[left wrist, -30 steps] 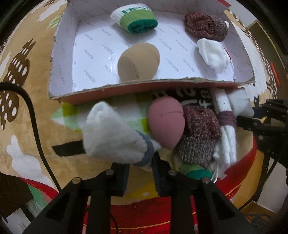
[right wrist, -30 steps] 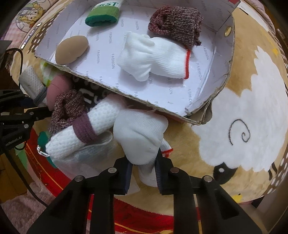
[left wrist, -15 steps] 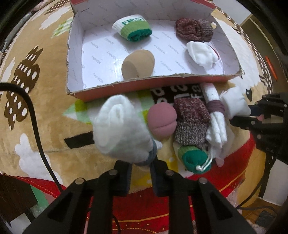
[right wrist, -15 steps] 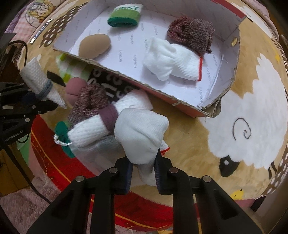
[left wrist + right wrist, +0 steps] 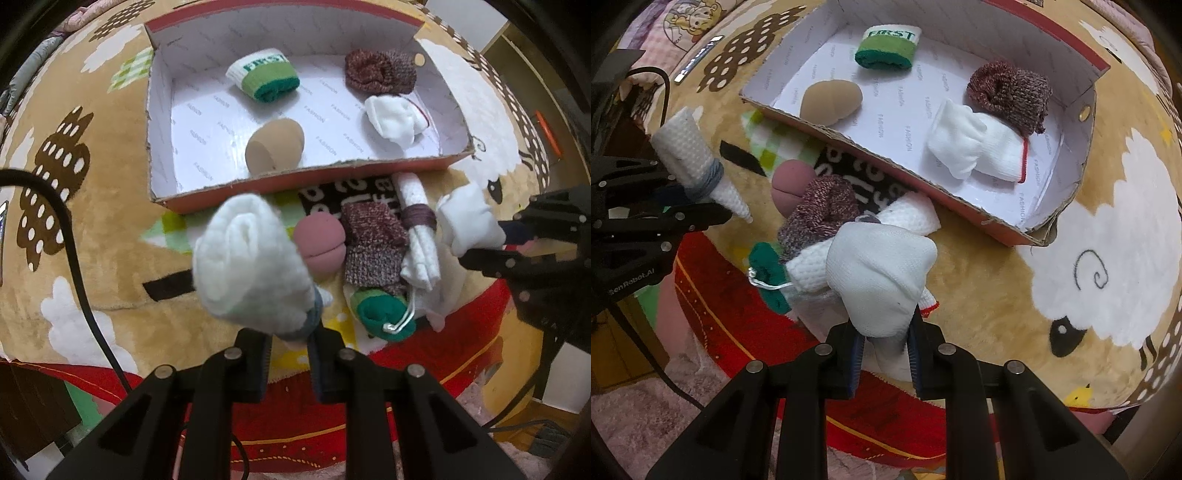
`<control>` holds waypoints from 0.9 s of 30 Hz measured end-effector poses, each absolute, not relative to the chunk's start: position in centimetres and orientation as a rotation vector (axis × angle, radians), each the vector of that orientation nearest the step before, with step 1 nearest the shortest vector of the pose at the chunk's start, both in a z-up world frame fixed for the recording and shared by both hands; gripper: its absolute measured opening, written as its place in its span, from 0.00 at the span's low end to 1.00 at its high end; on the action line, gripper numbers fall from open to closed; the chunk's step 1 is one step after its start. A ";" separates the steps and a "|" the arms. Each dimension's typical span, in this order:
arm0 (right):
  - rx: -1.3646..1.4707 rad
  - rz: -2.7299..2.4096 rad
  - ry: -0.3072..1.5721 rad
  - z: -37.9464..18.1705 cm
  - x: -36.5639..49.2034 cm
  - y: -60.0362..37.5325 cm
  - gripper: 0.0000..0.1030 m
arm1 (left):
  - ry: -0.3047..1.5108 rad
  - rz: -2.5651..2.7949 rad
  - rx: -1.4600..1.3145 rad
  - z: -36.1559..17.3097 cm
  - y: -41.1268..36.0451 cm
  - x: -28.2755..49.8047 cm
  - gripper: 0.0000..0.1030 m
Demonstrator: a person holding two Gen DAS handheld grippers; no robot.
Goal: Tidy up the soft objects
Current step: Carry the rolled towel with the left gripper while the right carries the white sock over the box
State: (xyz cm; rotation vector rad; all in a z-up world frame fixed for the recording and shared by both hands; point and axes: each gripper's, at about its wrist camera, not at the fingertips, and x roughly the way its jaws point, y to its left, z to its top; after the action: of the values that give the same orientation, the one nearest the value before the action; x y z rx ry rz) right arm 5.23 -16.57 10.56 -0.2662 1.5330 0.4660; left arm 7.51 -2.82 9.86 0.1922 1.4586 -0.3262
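Note:
My left gripper (image 5: 290, 338) is shut on a rolled white cloth with a grey band (image 5: 251, 266), held above the rug; it also shows in the right wrist view (image 5: 690, 162). My right gripper (image 5: 884, 341) is shut on a white sock bundle (image 5: 882, 273), seen in the left wrist view too (image 5: 467, 221). A white-lined cardboard box (image 5: 162, 110) holds a green-and-white sock (image 5: 264, 75), a tan ball (image 5: 275, 146), a maroon knit sock (image 5: 380, 70) and a white sock (image 5: 393, 118). In front of the box lie a pink ball (image 5: 321, 242), a maroon knit sock (image 5: 373, 243), a white roll with a purple band (image 5: 417, 229) and a green sock (image 5: 384, 314).
Everything sits on a tan plush rug (image 5: 1089, 229) with a sheep pattern and a red border. A black cable (image 5: 74, 251) runs at the left. The box's near wall (image 5: 960, 195) stands between the loose pile and the box floor.
Both grippers have lifted and pulled back from the pile with their bundles, so the box and the pile look smaller and farther. The pile and box contents have not moved.

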 end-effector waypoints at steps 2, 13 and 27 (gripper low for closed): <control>-0.269 0.467 1.533 11.3 5.3 -16.4 0.21 | 1.454 -0.325 0.194 10.3 -3.0 7.5 0.17; -0.278 0.480 1.519 12.0 7.8 -17.4 0.21 | 1.423 -0.324 0.178 12.9 -2.6 9.2 0.17; -0.242 0.479 1.460 14.2 11.2 -18.0 0.21 | 1.356 -0.319 0.133 14.2 -2.7 13.4 0.17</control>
State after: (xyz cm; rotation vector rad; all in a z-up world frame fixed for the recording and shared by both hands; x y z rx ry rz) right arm 11.21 -17.95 14.24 -0.2418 1.4602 0.4787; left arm 13.43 -2.69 14.25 0.1326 1.3562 -0.3191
